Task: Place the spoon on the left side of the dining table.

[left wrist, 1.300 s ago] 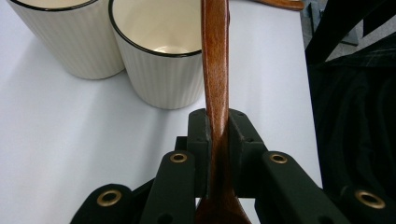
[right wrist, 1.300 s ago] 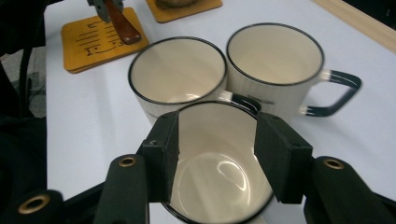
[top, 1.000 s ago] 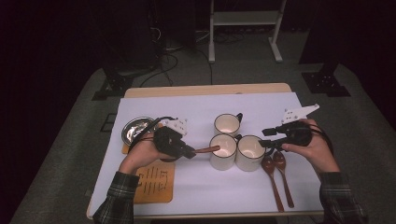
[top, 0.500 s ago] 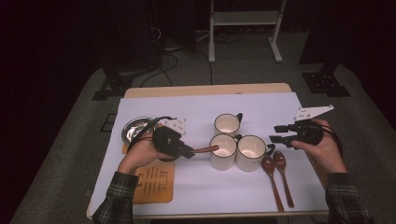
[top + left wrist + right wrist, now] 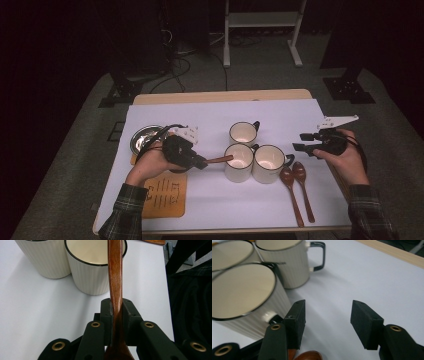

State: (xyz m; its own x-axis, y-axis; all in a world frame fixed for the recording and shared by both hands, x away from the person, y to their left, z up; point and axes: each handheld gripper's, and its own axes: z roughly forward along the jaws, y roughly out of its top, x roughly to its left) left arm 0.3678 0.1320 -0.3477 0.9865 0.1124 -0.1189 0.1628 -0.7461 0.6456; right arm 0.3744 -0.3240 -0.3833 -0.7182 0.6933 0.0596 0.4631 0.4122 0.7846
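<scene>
My left gripper (image 5: 200,162) is shut on a brown wooden spoon (image 5: 220,159). In the left gripper view the pads clamp the spoon (image 5: 115,277), with the left gripper (image 5: 116,307) pointing at the mugs. The spoon's thin end reaches over the rim of the middle cream mug (image 5: 238,162) (image 5: 95,265). A second mug (image 5: 268,163) touches it on the right, and a third (image 5: 243,133) stands behind. My right gripper (image 5: 305,141) (image 5: 327,320) hangs right of the mugs; its jaws have just been opening and nothing is between them.
Two more wooden spoons (image 5: 295,187) lie side by side right of the mugs, below my right gripper; their bowls (image 5: 309,355) show under it. A metal bowl (image 5: 142,137) and an orange board (image 5: 162,197) sit at the left. White paper (image 5: 210,205) covers the table.
My right hand has drifted to the right, away from the right mug, and its jaws stand a little wider. The left gripper and its spoon have stayed put.
</scene>
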